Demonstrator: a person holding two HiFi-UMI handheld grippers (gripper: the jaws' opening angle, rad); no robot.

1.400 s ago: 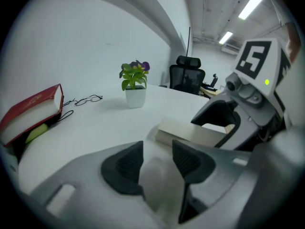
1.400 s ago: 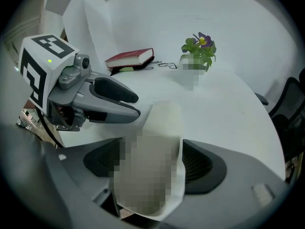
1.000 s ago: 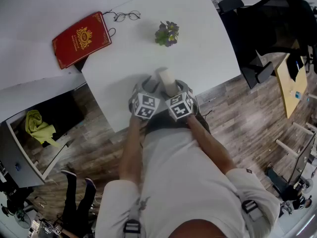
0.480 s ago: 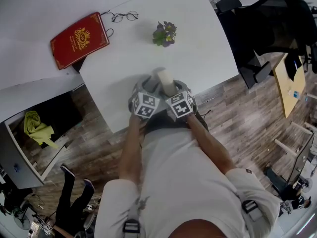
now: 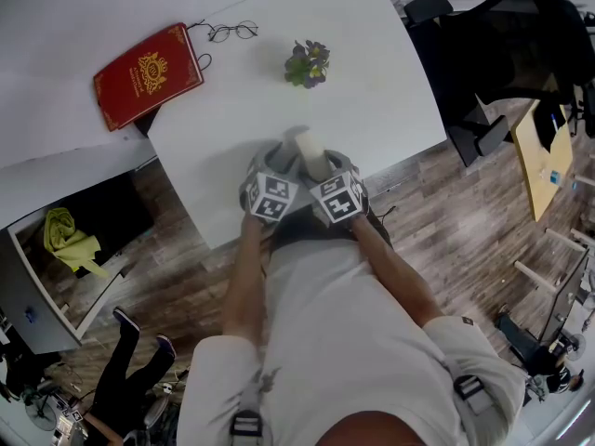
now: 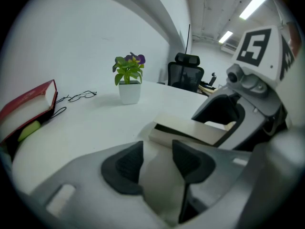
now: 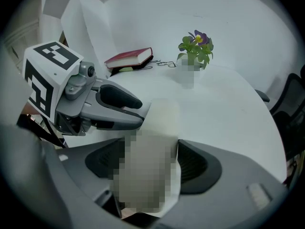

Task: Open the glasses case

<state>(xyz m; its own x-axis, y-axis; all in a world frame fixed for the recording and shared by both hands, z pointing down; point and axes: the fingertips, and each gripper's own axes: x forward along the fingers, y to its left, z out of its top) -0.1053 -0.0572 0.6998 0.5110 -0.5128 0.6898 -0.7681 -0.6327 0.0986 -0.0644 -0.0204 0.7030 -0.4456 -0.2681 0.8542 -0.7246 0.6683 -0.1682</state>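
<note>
glasses case (image 5: pixel 311 149) at table's (image 5: pixel 390 110) near edge, left gripper (image 6: pixel 157 163) and right gripper (image 7: pixel 147 163) flanking it — plant (image 5: pixel 309 63) behind, book (image 5: pixel 147 74) and spectacles (image 5: pixel 232 32) far-left.

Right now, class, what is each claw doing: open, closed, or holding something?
Left claw: closed on the cream glasses case, which fills the gap between its jaws.
Right claw: closed on the same glasses case.

Both bare forearms (image 5: pixel 244 277) reach forward from the torso, close together. The left gripper (image 6: pixel 158 163) and right gripper (image 7: pixel 150 163) sit side by side, nearly touching and angled inward. Each has its jaws clamped on the case (image 5: pixel 311 149).
</note>
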